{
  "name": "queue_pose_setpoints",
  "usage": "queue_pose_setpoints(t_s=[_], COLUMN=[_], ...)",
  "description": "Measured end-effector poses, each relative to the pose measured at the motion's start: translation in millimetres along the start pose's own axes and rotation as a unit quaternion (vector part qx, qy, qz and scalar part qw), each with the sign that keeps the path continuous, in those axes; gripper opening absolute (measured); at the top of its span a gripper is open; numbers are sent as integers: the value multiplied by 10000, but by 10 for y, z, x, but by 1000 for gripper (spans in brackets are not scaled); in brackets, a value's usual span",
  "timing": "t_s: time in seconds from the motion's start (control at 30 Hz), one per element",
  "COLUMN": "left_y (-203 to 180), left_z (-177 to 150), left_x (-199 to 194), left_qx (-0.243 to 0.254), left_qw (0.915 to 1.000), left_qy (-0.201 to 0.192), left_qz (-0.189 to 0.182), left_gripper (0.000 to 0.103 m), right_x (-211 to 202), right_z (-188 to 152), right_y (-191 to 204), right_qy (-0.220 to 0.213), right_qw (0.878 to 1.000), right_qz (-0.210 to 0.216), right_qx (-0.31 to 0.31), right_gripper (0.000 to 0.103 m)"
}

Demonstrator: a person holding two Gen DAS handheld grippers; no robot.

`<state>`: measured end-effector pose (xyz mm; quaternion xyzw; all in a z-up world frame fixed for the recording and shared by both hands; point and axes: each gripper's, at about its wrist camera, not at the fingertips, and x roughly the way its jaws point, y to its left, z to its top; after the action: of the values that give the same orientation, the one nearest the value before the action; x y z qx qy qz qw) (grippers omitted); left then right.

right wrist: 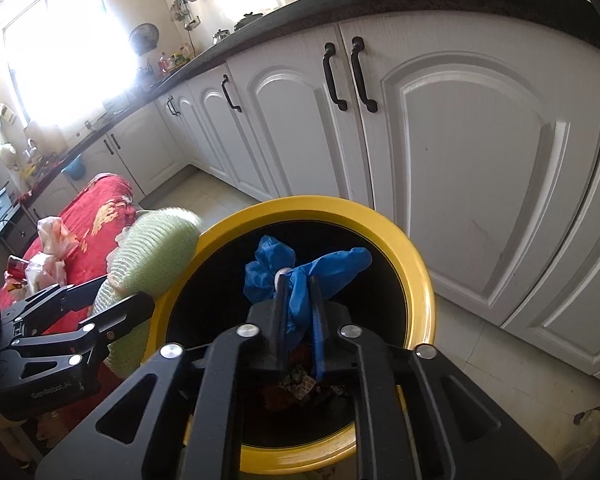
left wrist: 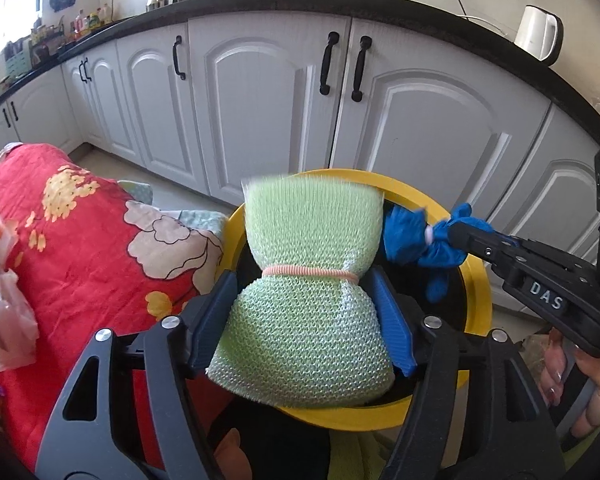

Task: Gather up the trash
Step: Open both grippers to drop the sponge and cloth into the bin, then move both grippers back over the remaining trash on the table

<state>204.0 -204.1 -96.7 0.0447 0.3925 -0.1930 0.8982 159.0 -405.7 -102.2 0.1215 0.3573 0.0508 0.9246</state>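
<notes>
We see first the row of white kitchen cabinets (left wrist: 260, 96) with black handles, under a dark countertop (left wrist: 284, 0) on which a white kettle (left wrist: 538, 34) stands at the right. Next in size is a table covered with a red flowered cloth (left wrist: 72, 232), at the left of both views; some crumpled pink-white plastic bags (left wrist: 4, 304) lie on it.

Just beside this table stands a round bin with a yellow rim (right wrist: 416, 276) and a black inside. At its bottom we can see some dark trash with a printed pattern (right wrist: 300, 384), but it is too dim to name.

Both of our tools are over the mouth of the bin. In the left gripper (left wrist: 304, 312) there is a pale green mesh scouring sponge (left wrist: 312, 280), tied in the middle with a pink elastic band (left wrist: 312, 272). The blue pads (left wrist: 392, 320) stand at both sides of it, but the sponge looks blurred at its top edge and the right pad seems not to press, so we count the jaws as apart with the sponge between them.

In the right gripper (right wrist: 298, 284) there is a crumpled blue glove (right wrist: 300, 272), which hangs over the black inside. The two fingers are close together, with the blue material between them; whether they clamp it we cannot tell.
</notes>
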Motion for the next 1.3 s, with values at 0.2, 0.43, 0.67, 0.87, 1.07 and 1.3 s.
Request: queue_pose_setpoints(t_s=[0.2,0.43,0.67,0.87,1.07,1.3], left_y=[43,119,248,378,549,767], left_z=[-22,-25,-17,-4,3,-23], left_x=[-5,-147,-301,-485,-671,-943], left_qx=[-77,-213,-410,-547,-675,-740], left_qw=[10000,9997,9989,9974,9951,9902], left_qy=[10,-95,-221,-402,-588,-894], left_qz=[45,56,113,246,410,775], left_gripper=[80,90,92,92,92,92], right_x=[-38,-107,-179,-238,-304,-380], right_z=[2,30,41,76,96,134], right_y=[-43,-37,33,136,305,576], right_qy=[-70,-176,-242,-311,-370,-434], right_qw=[9999,9997,9996,9994,9991,9979], right_qz=[-39,-17,30,101,214,435], right_qx=[110,148,140,96,-19,-215], right_gripper=[34,46,55,59,61,65])
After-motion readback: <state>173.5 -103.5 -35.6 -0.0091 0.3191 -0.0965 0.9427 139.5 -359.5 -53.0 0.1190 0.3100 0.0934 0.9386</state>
